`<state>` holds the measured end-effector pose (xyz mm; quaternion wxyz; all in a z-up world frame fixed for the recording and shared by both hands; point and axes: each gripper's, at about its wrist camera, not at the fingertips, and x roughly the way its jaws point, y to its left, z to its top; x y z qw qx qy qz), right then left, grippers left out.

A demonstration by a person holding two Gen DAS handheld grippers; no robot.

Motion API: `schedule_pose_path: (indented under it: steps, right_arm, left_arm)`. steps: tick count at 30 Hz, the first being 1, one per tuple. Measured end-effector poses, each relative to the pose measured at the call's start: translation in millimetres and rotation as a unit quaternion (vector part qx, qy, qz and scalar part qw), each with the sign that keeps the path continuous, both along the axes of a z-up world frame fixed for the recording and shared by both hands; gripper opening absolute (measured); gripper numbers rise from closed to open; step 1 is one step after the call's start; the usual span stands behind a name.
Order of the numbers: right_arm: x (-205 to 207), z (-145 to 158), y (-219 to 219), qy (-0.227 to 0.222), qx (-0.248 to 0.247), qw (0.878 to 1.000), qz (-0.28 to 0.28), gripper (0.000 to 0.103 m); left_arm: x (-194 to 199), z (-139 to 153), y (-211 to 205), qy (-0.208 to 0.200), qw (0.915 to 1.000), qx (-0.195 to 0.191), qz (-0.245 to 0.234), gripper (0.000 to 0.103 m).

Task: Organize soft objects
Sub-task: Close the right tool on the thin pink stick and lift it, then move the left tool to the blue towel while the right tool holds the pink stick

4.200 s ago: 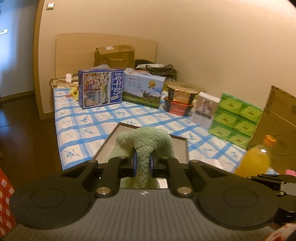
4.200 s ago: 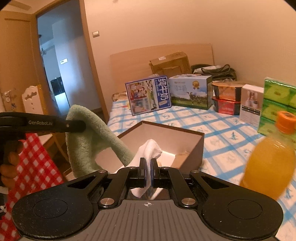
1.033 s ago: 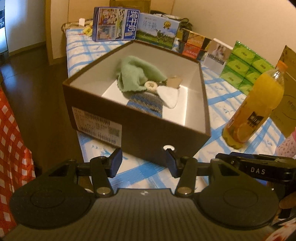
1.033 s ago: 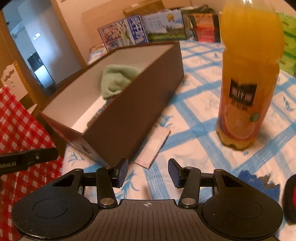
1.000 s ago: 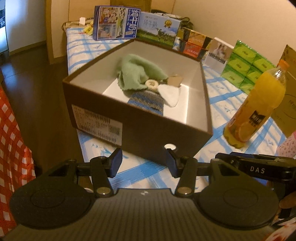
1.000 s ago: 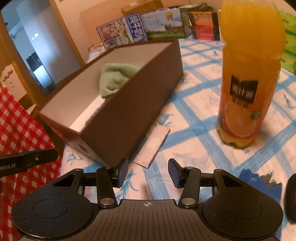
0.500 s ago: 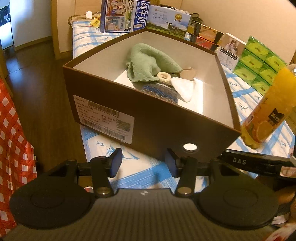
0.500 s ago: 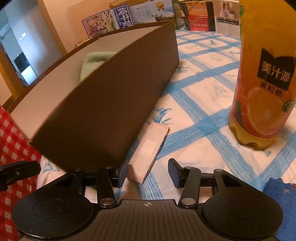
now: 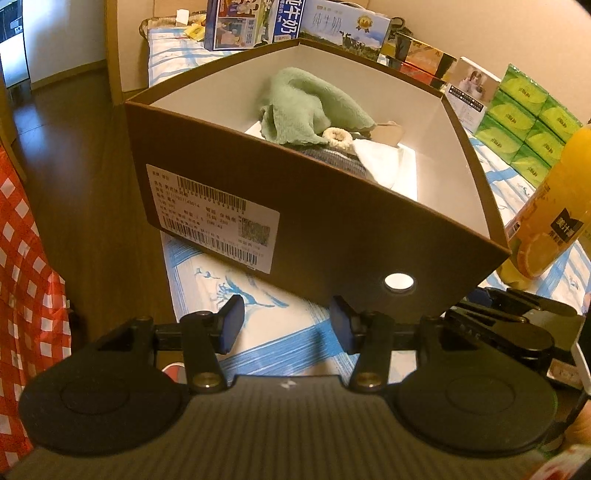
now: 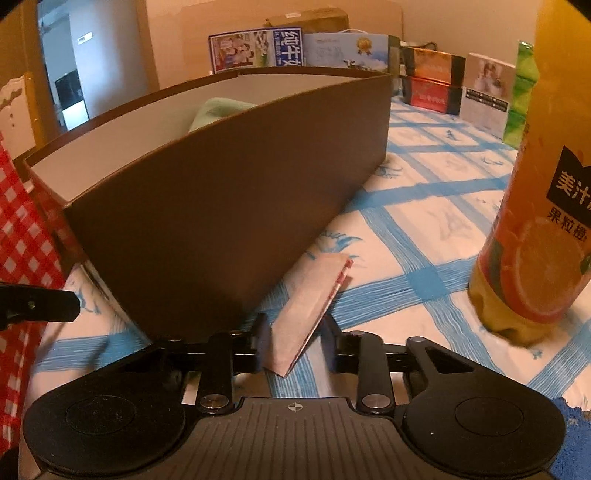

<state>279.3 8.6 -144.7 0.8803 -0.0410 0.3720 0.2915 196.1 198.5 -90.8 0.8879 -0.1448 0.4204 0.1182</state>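
A brown cardboard box (image 9: 332, 229) stands on the blue-checked cloth. Inside it lie a green towel (image 9: 306, 107), a striped knit item (image 9: 332, 158), a cream ring (image 9: 338, 136) and a white cloth (image 9: 380, 162). My left gripper (image 9: 286, 326) is open and empty just in front of the box's near wall. My right gripper (image 10: 295, 338) is open, low over the cloth, with a flat pink packet (image 10: 314, 299) lying between its fingers beside the box's side wall (image 10: 236, 206). The towel's top (image 10: 218, 109) shows over that wall.
An orange juice bottle (image 10: 535, 206) stands close on the right, also seen in the left view (image 9: 546, 221). Milk cartons (image 9: 251, 22), snack boxes (image 10: 432, 79) and green tissue packs (image 9: 524, 122) line the back. A red-checked cloth (image 9: 26, 266) hangs at the left, over the floor. A blue cloth (image 10: 576, 432) shows at bottom right.
Both grippers dropped the towel and white cloth into the box, then pulled back and lowered. In the last second the right gripper moved forward around the pink packet; the left closed in on the box.
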Motion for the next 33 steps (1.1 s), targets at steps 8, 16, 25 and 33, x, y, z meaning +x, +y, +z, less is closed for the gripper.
schedule_pose_path:
  steps: [8, 16, 25, 33]
  right_arm:
    - [1, 10, -21, 0.03, 0.044, 0.999, -0.008, 0.004]
    - [-12, 29, -36, 0.051, 0.072, 0.996, -0.006, 0.0]
    - [-35, 57, -51, 0.092, 0.009, 0.995, 0.034, 0.0]
    - [-29, 36, -38, 0.108, -0.001, 0.993, 0.036, 0.001]
  left_arm:
    - [-3, 1, -4, 0.003, 1.0, 0.002, -0.003, 0.047]
    - [-10, 9, -15, 0.0, 0.9999, 0.007, -0.014, 0.043]
    - [-13, 13, -27, -0.003, 0.9996, 0.002, -0.029, 0.043]
    - [-8, 5, -27, 0.006, 0.9994, -0.003, -0.034, 0.043]
